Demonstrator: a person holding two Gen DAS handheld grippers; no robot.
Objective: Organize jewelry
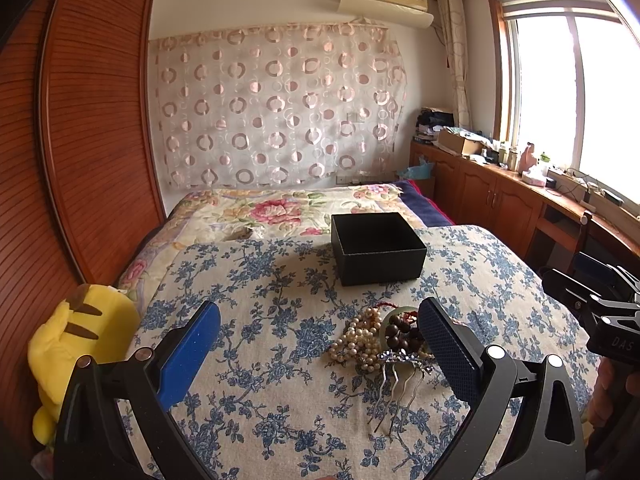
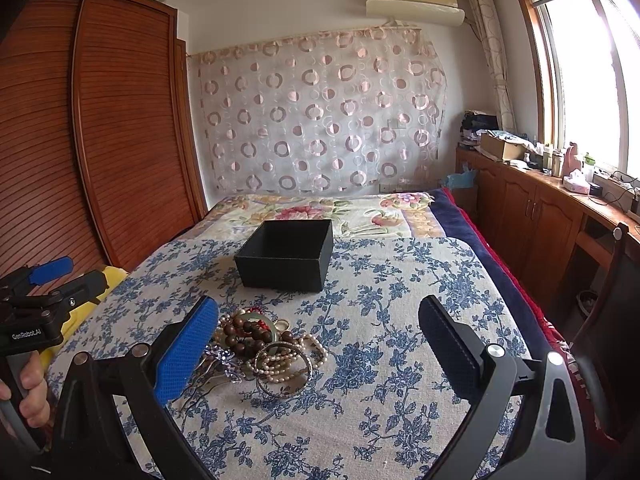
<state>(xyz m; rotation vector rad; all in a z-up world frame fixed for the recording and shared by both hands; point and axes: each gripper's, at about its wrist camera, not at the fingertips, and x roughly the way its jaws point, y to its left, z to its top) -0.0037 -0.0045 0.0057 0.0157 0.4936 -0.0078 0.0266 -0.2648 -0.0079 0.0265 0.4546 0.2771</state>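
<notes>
Left wrist footage is filled mostly by a bed covered with a blue-flowered cloth [image 1: 248, 400], beyond which a rose-patterned quilt [image 1: 280, 210] is spread. A slatted wooden wardrobe [image 1: 80, 140] is seen along the bed's left side, and a yellow plush toy [image 1: 76, 340] is wedged between it and the cloth. An open black box [image 1: 378, 248], apparently empty, is set on the cloth beyond the jewelry and well apart from it.

The left gripper [image 1: 320, 344] is held released above the cloth, jaws spread wide and nothing grasped; its right finger overlaps the edge of the jewelry pile [image 1: 380, 340]. The right gripper [image 2: 318, 344] is likewise held wide apart and empty, with the same pile beside its left finger.

Within the pile, a pearl strand [image 1: 360, 340] is tangled with dark wooden beads [image 1: 400, 330] and a pale green bangle [image 2: 276, 330]. A metal bangle [image 2: 284, 384] is laid at the near edge in the right wrist view. A pronged hair comb [image 1: 400, 380] with a blue ornament is placed nearest the left camera.
</notes>
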